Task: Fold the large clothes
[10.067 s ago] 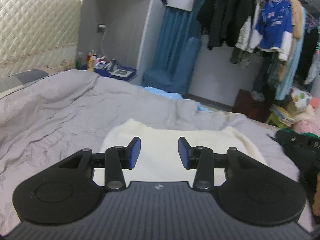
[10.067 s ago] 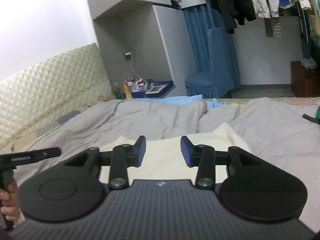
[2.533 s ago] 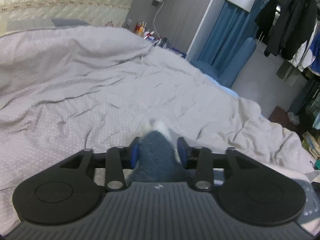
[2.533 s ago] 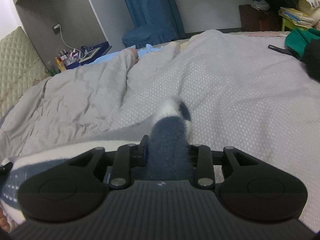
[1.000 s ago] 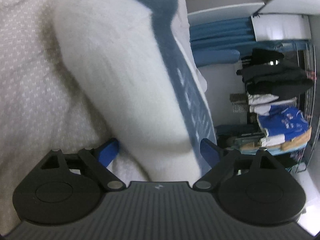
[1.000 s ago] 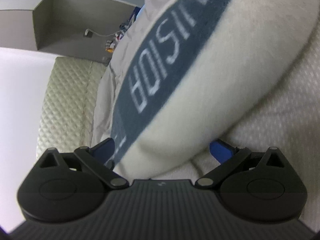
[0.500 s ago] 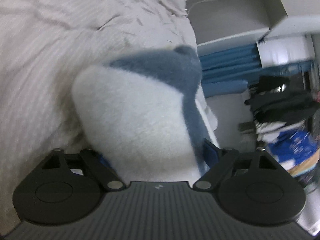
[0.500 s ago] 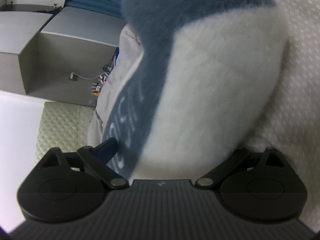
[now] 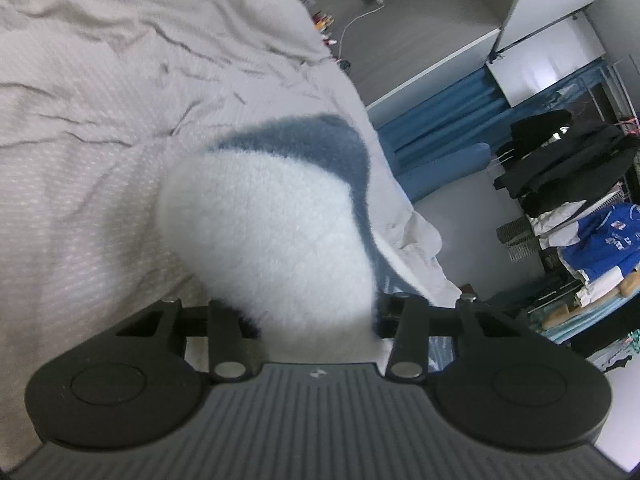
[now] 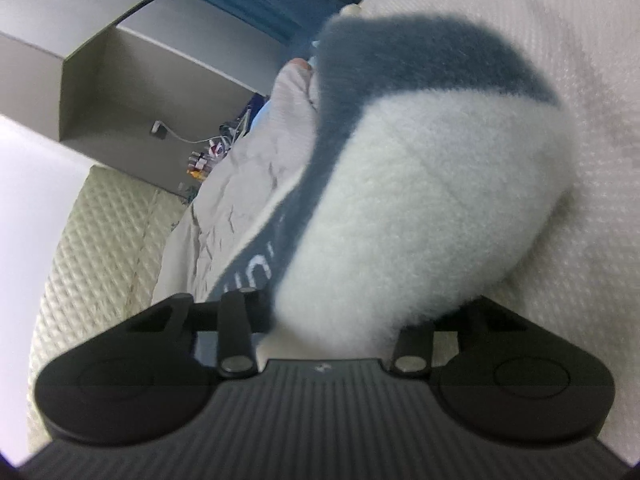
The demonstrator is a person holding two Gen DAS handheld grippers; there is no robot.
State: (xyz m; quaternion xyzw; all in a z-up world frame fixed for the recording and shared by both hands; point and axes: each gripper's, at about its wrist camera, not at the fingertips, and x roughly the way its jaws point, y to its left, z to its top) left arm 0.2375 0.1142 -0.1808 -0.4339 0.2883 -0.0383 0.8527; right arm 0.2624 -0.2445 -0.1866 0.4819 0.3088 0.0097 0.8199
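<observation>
A fluffy cream garment with a blue-grey band lies on the grey bedspread. Its thick folded end fills the space between the fingers of my left gripper, whose jaws have closed in against the bundle and whose pads are hidden by it. In the right wrist view the other end of the same garment, with white lettering on the band, sits between the fingers of my right gripper, which are likewise pressed on the fabric.
A quilted headboard is on the left. A bedside shelf with bottles and a cable, a blue chair and a rack of hanging clothes stand beyond the bed.
Both grippers' jaws, wide apart a second ago, have narrowed onto the folded ends of the garment. Both cameras have rolled, so more of the bed and room shows.
</observation>
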